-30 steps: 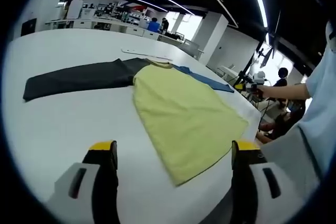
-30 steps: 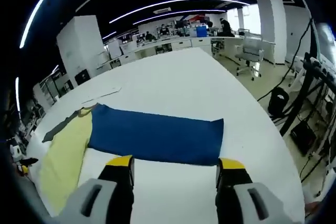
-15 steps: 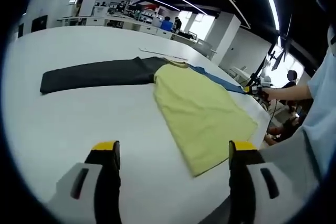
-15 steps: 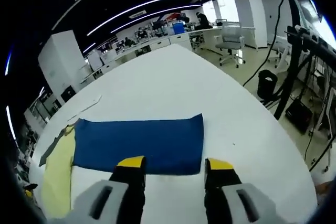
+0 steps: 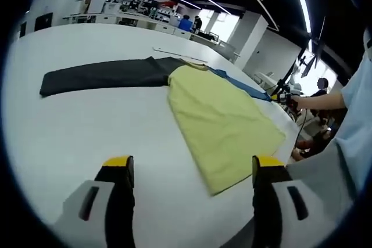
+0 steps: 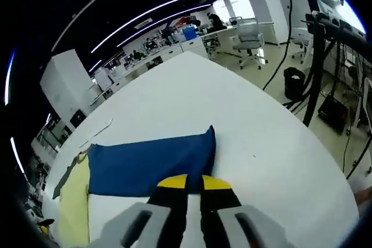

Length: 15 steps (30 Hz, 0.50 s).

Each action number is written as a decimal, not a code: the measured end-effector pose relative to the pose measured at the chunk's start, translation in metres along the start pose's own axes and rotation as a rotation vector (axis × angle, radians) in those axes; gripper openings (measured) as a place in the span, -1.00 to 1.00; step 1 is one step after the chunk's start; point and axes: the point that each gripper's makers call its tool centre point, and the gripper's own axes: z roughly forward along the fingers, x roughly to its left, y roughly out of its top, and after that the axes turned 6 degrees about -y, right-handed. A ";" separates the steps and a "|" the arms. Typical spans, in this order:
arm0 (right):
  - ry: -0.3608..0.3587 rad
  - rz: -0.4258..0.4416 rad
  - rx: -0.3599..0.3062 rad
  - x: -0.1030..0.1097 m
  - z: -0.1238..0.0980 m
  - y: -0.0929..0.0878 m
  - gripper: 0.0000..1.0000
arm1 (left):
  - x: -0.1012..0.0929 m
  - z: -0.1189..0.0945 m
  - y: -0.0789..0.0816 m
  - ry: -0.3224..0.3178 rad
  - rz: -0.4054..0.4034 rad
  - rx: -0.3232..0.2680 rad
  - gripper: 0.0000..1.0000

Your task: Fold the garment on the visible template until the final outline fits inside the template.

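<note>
Between the nearly closed fingers of the right gripper sits the near edge of the garment's blue sleeve, pinched apparently for folding inward, while the left gripper hovers wide open and empty above the counter, short of the yellow body.

The garment lies flat on the white table, its yellow body spread toward the near edge, a dark grey sleeve stretched straight to one side and a blue sleeve to the other.
</note>
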 end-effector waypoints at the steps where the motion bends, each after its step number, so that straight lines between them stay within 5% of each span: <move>1: -0.002 -0.002 0.000 0.000 -0.001 0.000 -0.97 | 0.000 0.000 0.001 -0.002 0.002 -0.001 0.61; 11: -0.011 0.002 -0.012 -0.003 0.001 0.006 -1.00 | -0.002 0.002 -0.003 -0.007 -0.001 0.005 0.58; 15: 0.037 0.030 -0.038 0.012 -0.002 0.015 -1.00 | -0.005 0.002 -0.001 -0.008 -0.005 -0.016 0.58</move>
